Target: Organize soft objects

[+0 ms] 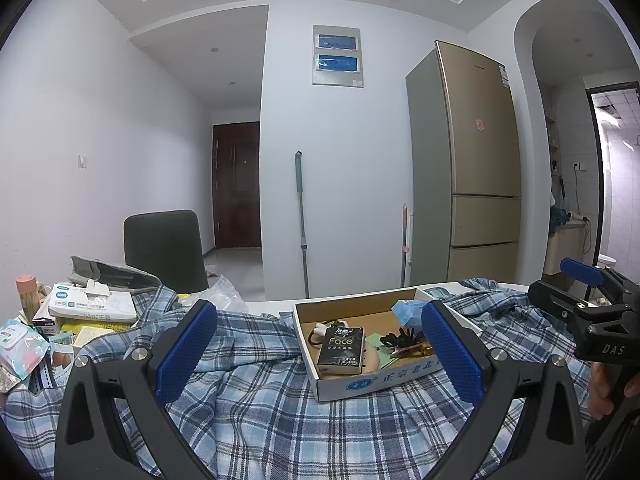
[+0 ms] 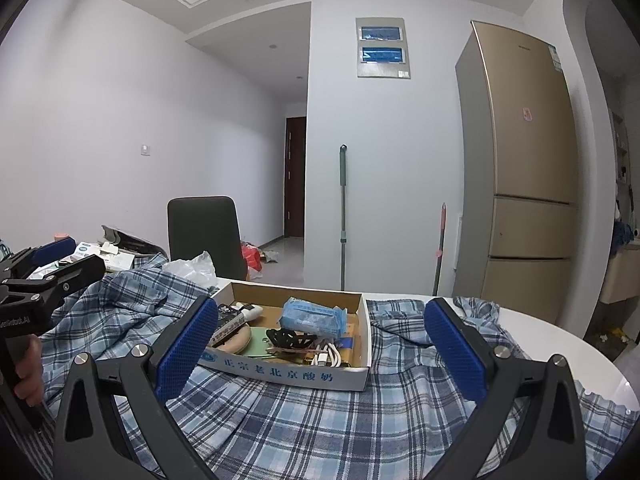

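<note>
Plaid shirt (image 1: 256,408) spread beneath both tools — left tool (image 1: 320,354), right tool (image 2: 320,354) agape.

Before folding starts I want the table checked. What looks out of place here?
The shallow cardboard box of small items sits on top of the rumpled blue plaid shirt, pinning the cloth. Both the left gripper and right gripper are open and empty above the shirt.
</note>
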A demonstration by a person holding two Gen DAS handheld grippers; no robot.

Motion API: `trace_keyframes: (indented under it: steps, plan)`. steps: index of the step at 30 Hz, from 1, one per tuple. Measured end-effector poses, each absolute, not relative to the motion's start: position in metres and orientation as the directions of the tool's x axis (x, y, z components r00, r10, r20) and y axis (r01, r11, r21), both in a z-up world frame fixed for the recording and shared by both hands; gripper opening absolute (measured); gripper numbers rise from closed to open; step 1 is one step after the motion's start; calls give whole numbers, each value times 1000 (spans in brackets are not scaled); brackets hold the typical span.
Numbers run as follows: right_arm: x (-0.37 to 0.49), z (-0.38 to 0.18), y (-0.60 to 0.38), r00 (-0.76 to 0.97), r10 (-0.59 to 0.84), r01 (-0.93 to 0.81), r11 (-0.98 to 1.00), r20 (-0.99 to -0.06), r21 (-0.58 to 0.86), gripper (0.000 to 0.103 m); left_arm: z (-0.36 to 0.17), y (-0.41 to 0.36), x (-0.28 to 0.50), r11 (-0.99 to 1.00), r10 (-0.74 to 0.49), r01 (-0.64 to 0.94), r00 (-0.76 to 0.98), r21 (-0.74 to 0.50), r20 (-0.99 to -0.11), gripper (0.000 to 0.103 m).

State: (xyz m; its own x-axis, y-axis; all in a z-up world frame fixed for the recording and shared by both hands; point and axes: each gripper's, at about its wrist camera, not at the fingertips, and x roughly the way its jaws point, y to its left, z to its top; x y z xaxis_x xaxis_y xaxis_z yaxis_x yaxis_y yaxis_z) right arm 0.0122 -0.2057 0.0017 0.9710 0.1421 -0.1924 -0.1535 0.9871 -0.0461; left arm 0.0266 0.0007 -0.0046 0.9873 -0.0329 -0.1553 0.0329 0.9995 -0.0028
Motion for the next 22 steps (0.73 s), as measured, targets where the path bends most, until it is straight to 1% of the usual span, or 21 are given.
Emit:
trace_keyframes:
  steps: [10,17,22]
  plan:
    - [12,1,-206,970,145,-157,987,-195,-46,103,-5,1,27,999,-32,32,987,-1,-155,103]
    - [16,0,-208,967,140,-149,989,-213,-26,103,-6,3,26,1000,-27,27,989,1,-147,103]
    - [17,0,-208,967,139,-149,989,-215,-27,103,-8,2,28,1000,-24,24,987,0,-160,103]
